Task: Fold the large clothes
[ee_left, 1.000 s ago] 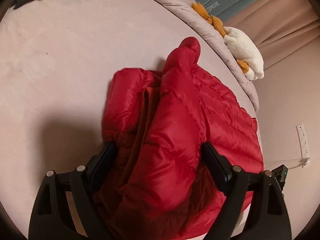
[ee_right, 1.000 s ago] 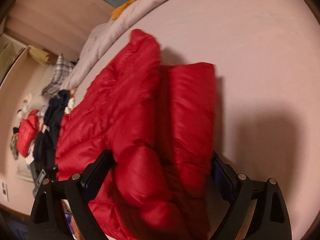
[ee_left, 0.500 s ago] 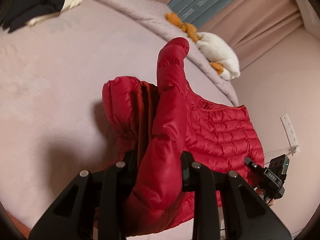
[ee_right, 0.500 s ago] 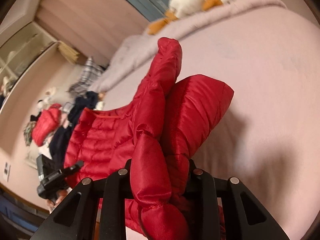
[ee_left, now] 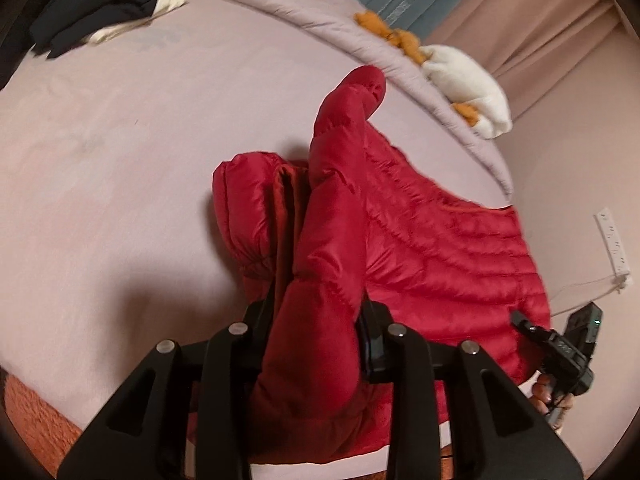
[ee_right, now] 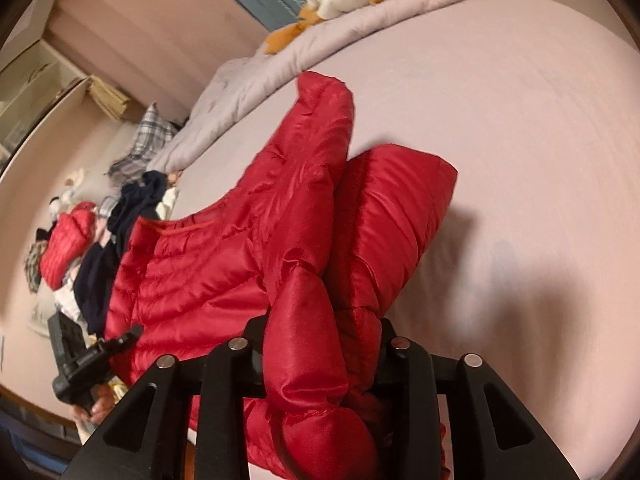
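Note:
A red puffer jacket [ee_left: 420, 240] lies partly folded on the pale bed sheet [ee_left: 120, 160], one sleeve sticking up toward the far side. My left gripper [ee_left: 316, 320] pinches a thick bunch of its near edge; its jaws are easing open with the fabric still pressed between the pads. In the right wrist view the same jacket [ee_right: 224, 272] is bunched in my right gripper [ee_right: 320, 336], whose jaws are also opening a little around the padding. Each view shows the other gripper at the jacket's far corner: the right one [ee_left: 560, 344] and the left one [ee_right: 92, 360].
A rolled grey duvet [ee_left: 300, 12] with a white and orange plush duck [ee_left: 468, 80] lines the far side of the bed. Dark clothes [ee_left: 100, 0] lie in a heap at one corner. A second red garment [ee_right: 68, 240] and a plaid cloth [ee_right: 148, 136] lie beyond.
Both grippers went from wide open around the jacket's edge to clamped on it, then lifted and pulled it toward me. The jacket's near edge has risen off the sheet.

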A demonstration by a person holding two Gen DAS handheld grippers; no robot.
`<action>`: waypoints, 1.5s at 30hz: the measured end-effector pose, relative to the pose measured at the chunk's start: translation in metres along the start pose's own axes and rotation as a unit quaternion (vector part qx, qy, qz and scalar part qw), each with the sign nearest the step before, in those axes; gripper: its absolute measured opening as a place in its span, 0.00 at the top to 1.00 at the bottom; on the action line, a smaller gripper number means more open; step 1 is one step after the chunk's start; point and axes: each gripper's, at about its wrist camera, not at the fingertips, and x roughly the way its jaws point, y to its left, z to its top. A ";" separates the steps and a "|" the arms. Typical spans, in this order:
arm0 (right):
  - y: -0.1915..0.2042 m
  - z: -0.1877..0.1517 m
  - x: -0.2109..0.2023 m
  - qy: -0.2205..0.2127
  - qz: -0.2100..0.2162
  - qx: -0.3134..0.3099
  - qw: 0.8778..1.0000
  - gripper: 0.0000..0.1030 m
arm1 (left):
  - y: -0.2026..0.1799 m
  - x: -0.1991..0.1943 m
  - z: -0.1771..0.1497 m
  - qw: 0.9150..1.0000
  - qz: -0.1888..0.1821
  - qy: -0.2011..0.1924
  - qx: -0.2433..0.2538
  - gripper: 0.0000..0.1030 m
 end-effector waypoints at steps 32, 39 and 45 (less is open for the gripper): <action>0.113 -0.012 -0.098 -0.169 -0.138 -0.186 0.958 0.03 | -0.098 -0.102 -0.018 0.978 0.059 -0.119 0.163 0.01; 0.136 -0.022 -0.094 -0.180 -0.121 -0.211 0.953 0.01 | -0.113 -0.108 -0.025 0.974 0.050 -0.127 0.179 0.00; 0.151 -0.033 -0.075 -0.161 -0.123 -0.235 0.951 0.01 | -0.117 -0.099 -0.031 0.972 0.059 -0.122 0.190 0.00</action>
